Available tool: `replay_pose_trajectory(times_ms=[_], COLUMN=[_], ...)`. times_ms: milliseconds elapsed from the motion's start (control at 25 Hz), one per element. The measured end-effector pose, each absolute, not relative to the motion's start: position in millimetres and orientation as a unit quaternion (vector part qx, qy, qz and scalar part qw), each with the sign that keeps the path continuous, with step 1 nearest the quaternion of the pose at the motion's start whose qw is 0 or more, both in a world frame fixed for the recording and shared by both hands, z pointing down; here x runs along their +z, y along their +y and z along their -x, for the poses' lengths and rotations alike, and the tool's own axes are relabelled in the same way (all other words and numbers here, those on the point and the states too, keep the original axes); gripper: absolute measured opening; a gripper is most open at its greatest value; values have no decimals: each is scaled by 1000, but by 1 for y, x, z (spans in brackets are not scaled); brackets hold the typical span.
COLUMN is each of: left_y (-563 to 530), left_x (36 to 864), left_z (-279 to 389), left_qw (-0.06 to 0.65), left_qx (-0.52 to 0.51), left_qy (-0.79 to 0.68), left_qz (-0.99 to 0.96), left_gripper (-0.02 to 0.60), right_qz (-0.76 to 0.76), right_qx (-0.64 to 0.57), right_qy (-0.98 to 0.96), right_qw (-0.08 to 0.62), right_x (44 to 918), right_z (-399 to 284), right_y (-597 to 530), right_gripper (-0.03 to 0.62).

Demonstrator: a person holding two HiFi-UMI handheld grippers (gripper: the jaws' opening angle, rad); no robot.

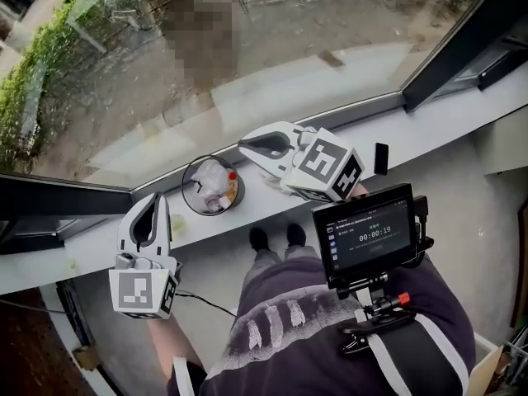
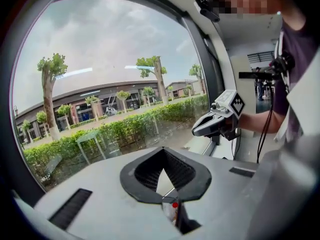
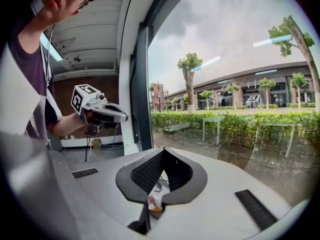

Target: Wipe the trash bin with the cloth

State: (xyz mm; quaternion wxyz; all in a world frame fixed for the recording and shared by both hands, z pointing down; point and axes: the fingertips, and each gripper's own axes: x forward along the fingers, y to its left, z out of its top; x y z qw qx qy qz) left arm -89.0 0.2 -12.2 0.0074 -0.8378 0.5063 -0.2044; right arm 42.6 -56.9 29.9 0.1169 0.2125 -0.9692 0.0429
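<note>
Both of my tools are empty. The left gripper (image 1: 154, 198) has its jaws together, clamped on nothing, and so does the right gripper (image 1: 247, 147).

The small round dark-rimmed trash bin (image 1: 190, 205), part-filled with crumpled white litter, stands upright on the long grey windowsill (image 1: 429, 126), left of frame centre in the head view. It lies between the two tools: up and to the right of the left gripper's tip, and down and to the left of the right gripper's tip. Both tips are near the rim but touch nothing. The bin is round, so it has no long axis to line up with and its wall can be approached from either side.

No cloth is in either tool. A pale patch (image 1: 270, 181) on the sill just below the right gripper may be the cloth — I cannot confirm it. If it is, the right gripper is the nearer one to take it.
</note>
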Motion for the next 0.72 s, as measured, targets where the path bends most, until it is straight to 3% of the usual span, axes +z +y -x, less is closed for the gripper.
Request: replay_pose_trajectory(times_ms=[400,720], left_y=[1,52], left_x=[-17,-31], left_z=[63,71], left_qw=[-6,-9], left_qx=[-146,-115], left_qy=[438,374], left_qz=[887,920], left_gripper=[-3,-3], right_qz=[-183,-236], right_qx=[38,11], right_qy=[-978,-965], right_qw=[91,115], right_x=[10,-8], right_z=[-29,1], right_y=[-33,14], right_gripper=[-2,-2])
